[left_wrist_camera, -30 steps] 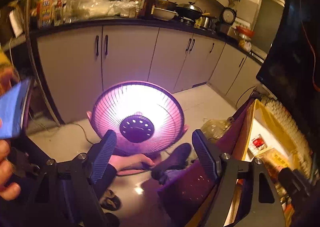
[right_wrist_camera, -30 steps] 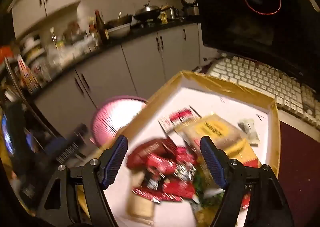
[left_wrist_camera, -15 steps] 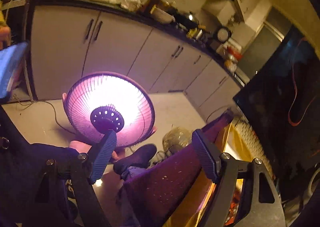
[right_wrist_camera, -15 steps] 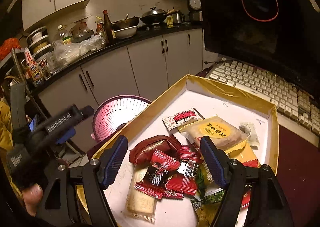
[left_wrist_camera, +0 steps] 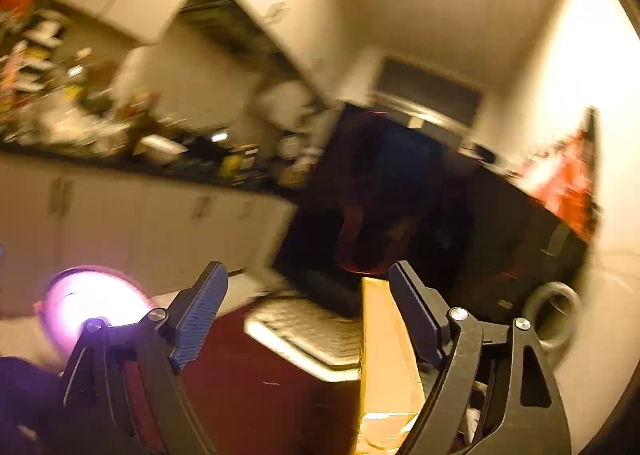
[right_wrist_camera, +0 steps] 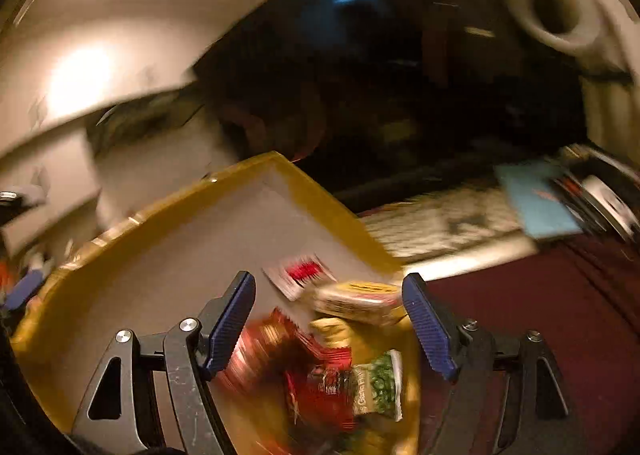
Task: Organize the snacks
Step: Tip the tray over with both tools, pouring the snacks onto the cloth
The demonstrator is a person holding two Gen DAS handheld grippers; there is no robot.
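Snacks (right_wrist_camera: 320,367) found heaped in the near right corner of a yellow-rimmed tray (right_wrist_camera: 160,211), white-floored; both views smeared by motion. Red wrappers (right_wrist_camera: 320,395) noted low in the pile, a green-and-white packet (right_wrist_camera: 378,383) against the tray's right edge, a yellow-labelled packet (right_wrist_camera: 356,297) above those, a red-and-white sachet (right_wrist_camera: 300,275) further in toward the far right edge. Right gripper (right_wrist_camera: 328,329) seen above that heap, fingers spread wide, nothing between the blue pads (right_wrist_camera: 232,329); contact with any wrapper not determinable through the blur. Left gripper (left_wrist_camera: 308,319) likewise released and empty, raised over the maroon table (left_wrist_camera: 256,395), with one tray wall (left_wrist_camera: 384,355) running up just beside its right-hand finger. Pale keyboard (left_wrist_camera: 312,335) recorded on the table beyond the tray's far edge, dark monitor (left_wrist_camera: 420,195) behind it. Glowing pink heater (left_wrist_camera: 88,303) observed off the table's left edge, below blurred white cabinets (left_wrist_camera: 120,223). Blue book (right_wrist_camera: 536,203) lying toward the table's far right corner.
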